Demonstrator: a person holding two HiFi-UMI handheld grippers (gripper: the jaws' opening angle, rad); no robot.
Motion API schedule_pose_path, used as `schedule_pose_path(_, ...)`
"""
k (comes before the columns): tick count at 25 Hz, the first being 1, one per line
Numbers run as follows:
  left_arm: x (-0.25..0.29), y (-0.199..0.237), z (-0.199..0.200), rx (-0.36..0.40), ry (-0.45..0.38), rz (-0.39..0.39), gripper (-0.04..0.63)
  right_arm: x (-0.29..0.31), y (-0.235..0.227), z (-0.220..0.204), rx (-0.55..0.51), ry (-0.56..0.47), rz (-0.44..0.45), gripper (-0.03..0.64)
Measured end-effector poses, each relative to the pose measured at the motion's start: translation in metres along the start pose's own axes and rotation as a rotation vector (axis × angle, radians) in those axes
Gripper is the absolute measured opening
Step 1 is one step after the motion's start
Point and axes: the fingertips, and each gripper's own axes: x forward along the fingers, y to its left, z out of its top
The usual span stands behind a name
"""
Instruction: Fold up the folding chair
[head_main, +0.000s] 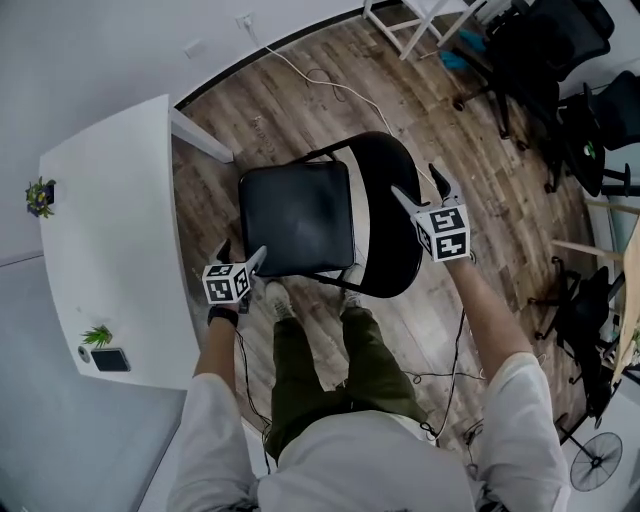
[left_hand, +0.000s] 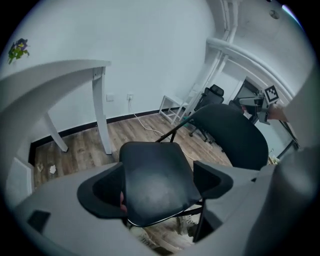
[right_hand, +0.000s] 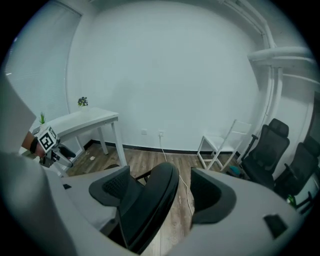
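The black folding chair stands unfolded on the wood floor, with its square seat (head_main: 298, 215) toward the table and its rounded backrest (head_main: 388, 215) to the right. My left gripper (head_main: 243, 252) is at the seat's near left corner. In the left gripper view it (left_hand: 157, 182) is open, and the seat (left_hand: 155, 175) fills the gap between the jaws. My right gripper (head_main: 420, 185) is at the top of the backrest. It (right_hand: 165, 192) is open and straddles the backrest's edge (right_hand: 152, 200); floor shows between the backrest and the right jaw.
A white table (head_main: 110, 230) stands close on the left with two small plants and a phone (head_main: 110, 360) on it. Black office chairs (head_main: 545, 70) crowd the right side. A white frame chair (head_main: 420, 20) and a floor cable (head_main: 320, 80) lie beyond. The person's shoes (head_main: 280, 300) touch the chair's front.
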Motion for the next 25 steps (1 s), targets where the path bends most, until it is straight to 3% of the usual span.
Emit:
schedule_pose_path(7, 0.049, 0.034, -0.043, -0.01, 0.097, 0.006, 0.44, 0.031, -0.008, -0.023, 0.105, 0.062, 0.03, 0.364)
schedule_pose_path(14, 0.089, 0.07, -0.08, -0.101, 0.194, -0.005, 0.44, 0.05, -0.017, -0.019, 0.17, 0.13, 0.059, 0.346)
schedule_pose_path(19, 0.112, 0.083, -0.101, -0.129, 0.266, -0.032, 0.44, 0.058, -0.018, -0.02, 0.157, 0.179, 0.063, 0.313)
schedule_pose_path(25, 0.14, 0.089, -0.113, -0.215, 0.283, -0.077, 0.44, 0.068, -0.02, -0.032, 0.186, 0.246, 0.076, 0.301)
